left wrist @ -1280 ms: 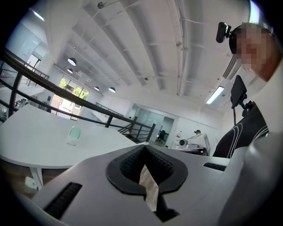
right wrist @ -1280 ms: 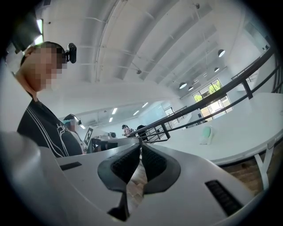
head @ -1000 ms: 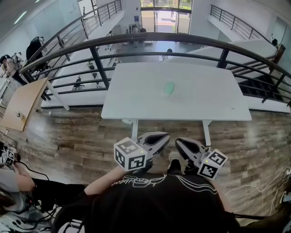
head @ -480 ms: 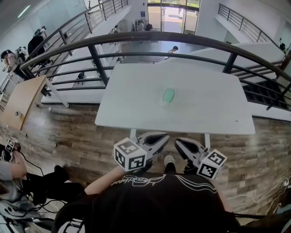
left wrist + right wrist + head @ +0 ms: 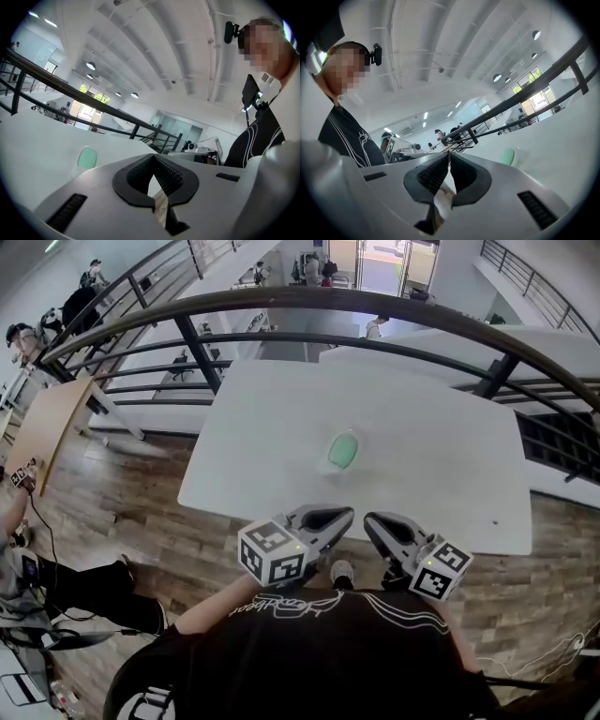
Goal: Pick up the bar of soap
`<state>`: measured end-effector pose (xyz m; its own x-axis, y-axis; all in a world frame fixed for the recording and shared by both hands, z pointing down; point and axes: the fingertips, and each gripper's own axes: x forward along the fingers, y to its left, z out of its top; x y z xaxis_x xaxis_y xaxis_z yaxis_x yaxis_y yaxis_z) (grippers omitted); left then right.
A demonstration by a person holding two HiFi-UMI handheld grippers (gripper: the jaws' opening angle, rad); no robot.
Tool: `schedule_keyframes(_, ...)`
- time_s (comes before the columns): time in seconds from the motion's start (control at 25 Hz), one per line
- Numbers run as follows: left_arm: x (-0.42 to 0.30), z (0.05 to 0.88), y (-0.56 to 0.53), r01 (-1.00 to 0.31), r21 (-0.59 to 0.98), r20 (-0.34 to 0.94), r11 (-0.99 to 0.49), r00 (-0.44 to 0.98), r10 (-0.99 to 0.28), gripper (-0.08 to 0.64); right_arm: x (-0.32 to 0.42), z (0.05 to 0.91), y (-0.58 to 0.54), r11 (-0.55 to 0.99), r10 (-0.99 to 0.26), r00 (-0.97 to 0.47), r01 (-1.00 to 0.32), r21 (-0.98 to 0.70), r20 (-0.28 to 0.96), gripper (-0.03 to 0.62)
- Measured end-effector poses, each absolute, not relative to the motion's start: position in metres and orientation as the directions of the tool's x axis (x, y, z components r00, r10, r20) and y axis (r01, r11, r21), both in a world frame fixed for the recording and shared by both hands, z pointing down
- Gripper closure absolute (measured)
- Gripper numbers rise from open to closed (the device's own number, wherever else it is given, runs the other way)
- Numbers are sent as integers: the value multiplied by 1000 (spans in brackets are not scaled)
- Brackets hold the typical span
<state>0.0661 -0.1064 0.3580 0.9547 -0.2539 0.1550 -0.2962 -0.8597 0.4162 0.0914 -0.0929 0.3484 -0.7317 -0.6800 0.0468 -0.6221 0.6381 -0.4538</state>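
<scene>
Not started: left gripper (image 5: 330, 517) and right gripper (image 5: 379, 524), lower centre, are closed and empty; soap (image 5: 343, 450) lies untouched on bench (image 5: 450, 465)

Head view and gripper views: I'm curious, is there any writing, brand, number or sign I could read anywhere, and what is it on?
No text can be read for certain.
Black shirt: white script, upside down, too distorted to read.
Cube on the left hand-held gripper, cube on the right hand-held gripper: square patterns, no letters.
Bar of soap: no print visible.
</scene>
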Motion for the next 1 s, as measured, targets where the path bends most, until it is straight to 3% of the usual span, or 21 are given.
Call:
schedule_keyframes(0.44, 115, 392, -203, -407, 379, 258, -831, 909, -327, 551, 151, 377, -186, 639, -637, -769, -568, -519, 58, 574)
schedule_keyframes(1.0, 119, 434, -256, -500, 293, 355, -815, 848, -393, 549, 159, 415, -239, 640, -578, -812, -513, -571, 82, 574)
